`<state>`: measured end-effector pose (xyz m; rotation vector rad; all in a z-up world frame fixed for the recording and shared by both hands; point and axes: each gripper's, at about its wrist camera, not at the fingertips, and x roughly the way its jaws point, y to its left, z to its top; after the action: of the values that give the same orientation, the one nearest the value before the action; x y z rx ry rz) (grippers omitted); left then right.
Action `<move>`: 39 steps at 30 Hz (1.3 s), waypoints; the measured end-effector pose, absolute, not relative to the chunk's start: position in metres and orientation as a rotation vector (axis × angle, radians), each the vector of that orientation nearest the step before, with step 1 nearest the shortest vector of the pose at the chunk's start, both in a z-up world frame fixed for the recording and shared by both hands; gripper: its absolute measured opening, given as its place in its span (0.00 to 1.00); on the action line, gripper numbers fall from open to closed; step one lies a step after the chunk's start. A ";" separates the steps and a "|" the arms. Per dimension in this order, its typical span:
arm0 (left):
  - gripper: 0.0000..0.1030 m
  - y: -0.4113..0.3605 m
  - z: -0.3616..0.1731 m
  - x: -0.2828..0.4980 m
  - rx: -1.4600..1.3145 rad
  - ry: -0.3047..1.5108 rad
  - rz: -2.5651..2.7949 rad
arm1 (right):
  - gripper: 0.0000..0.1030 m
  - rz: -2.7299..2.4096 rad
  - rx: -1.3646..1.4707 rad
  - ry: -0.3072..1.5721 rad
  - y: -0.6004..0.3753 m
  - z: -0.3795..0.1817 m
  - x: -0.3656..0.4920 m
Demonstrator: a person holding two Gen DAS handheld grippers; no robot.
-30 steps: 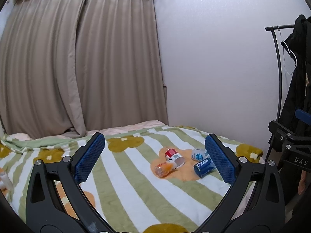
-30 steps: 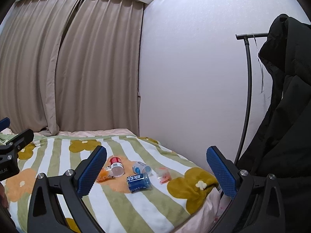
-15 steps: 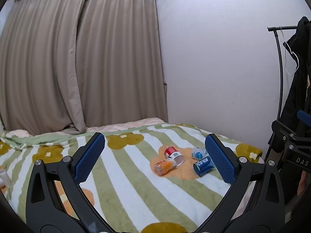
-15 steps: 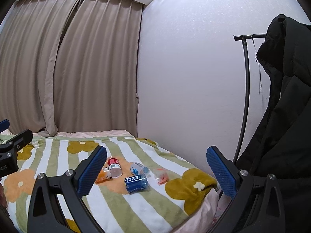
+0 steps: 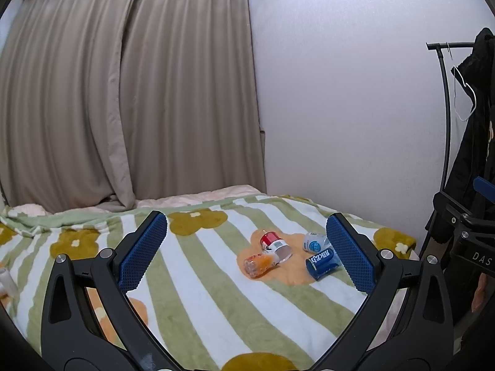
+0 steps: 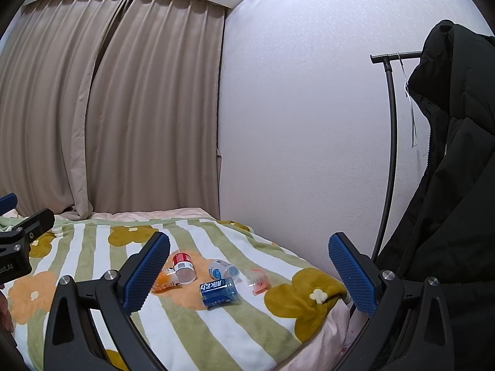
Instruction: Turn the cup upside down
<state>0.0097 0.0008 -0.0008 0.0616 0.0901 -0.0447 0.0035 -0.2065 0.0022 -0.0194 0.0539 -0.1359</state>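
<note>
Several small cups lie on their sides on a striped floral blanket (image 5: 191,290): a red-and-white cup (image 5: 273,242) (image 6: 183,266), an orange clear cup (image 5: 260,264) (image 6: 164,279), a white-and-blue cup (image 5: 314,242) (image 6: 223,269), a dark blue cup (image 5: 321,262) (image 6: 219,292) and a clear pink-tinted cup (image 6: 257,280). My left gripper (image 5: 244,256) is open and empty, held above the bed short of the cups. My right gripper (image 6: 249,273) is open and empty, also short of them.
The bed (image 6: 309,340) meets a white wall (image 6: 294,139) at its far right edge. Beige curtains (image 5: 123,92) hang behind. A clothes rack (image 6: 389,123) with a black jacket (image 6: 448,185) stands at the right. A small white object (image 5: 7,281) lies at the bed's left.
Both grippers have drifted slightly, so the cups sit a little lower and further left in the right wrist view. Both stay open. The cups have not moved.
</note>
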 end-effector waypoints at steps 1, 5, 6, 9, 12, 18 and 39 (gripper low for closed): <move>1.00 0.001 -0.001 0.009 0.062 0.091 -0.045 | 0.99 -0.136 -0.019 0.054 -0.207 0.002 0.004; 1.00 -0.001 -0.001 0.010 0.061 0.102 -0.046 | 0.99 -0.135 -0.018 0.055 -0.207 0.002 0.004; 1.00 -0.001 -0.001 0.009 0.060 0.103 -0.047 | 0.99 -0.135 -0.018 0.056 -0.207 0.002 0.004; 1.00 -0.002 -0.001 0.008 0.060 0.107 -0.048 | 1.00 -0.134 -0.019 0.059 -0.206 0.003 0.004; 1.00 -0.004 0.002 0.011 0.061 0.112 -0.051 | 0.99 -0.135 -0.017 0.056 -0.209 0.003 0.003; 1.00 -0.008 0.006 0.017 0.065 0.126 -0.062 | 0.99 -0.137 -0.002 0.064 -0.215 0.001 0.004; 1.00 -0.101 -0.006 0.131 0.340 0.308 -0.396 | 0.99 -0.109 -0.062 0.196 -0.265 -0.013 0.065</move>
<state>0.1305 -0.1009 -0.0060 0.3399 0.3079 -0.3960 0.0646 -0.2647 -0.0130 -0.0617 0.1960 -0.1094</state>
